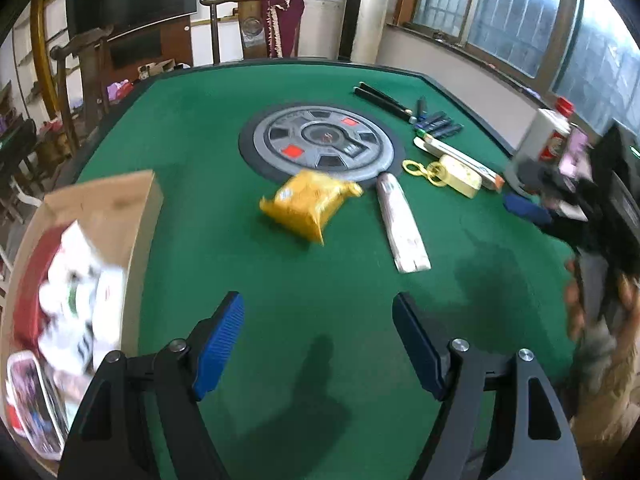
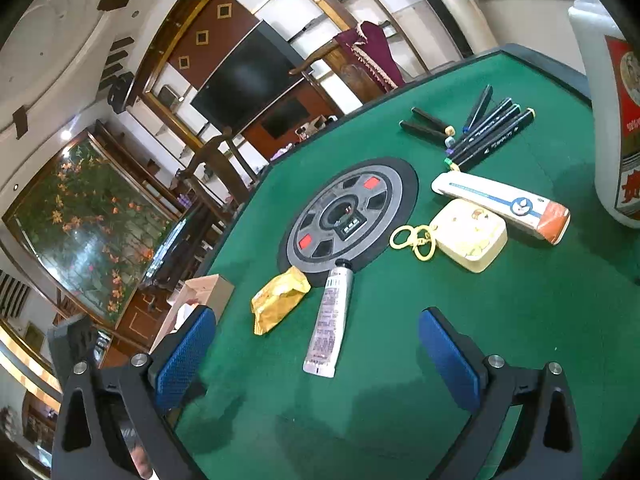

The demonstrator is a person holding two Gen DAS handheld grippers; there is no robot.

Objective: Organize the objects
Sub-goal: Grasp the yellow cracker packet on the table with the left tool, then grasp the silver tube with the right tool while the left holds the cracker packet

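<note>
Green felt table holds 1 yellow packet, 1 white tube, 1 cream keychain case, 1 toothpaste box, perhaps 6 markers. Lower left, 1 cardboard box. Left gripper and right gripper both gape wide, empty.

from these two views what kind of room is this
Probably a home living room or games room. The green felt table with a round dial panel at its centre looks like an automatic mahjong table, and a wall-mounted television and carved wooden chair stand behind it.
</note>
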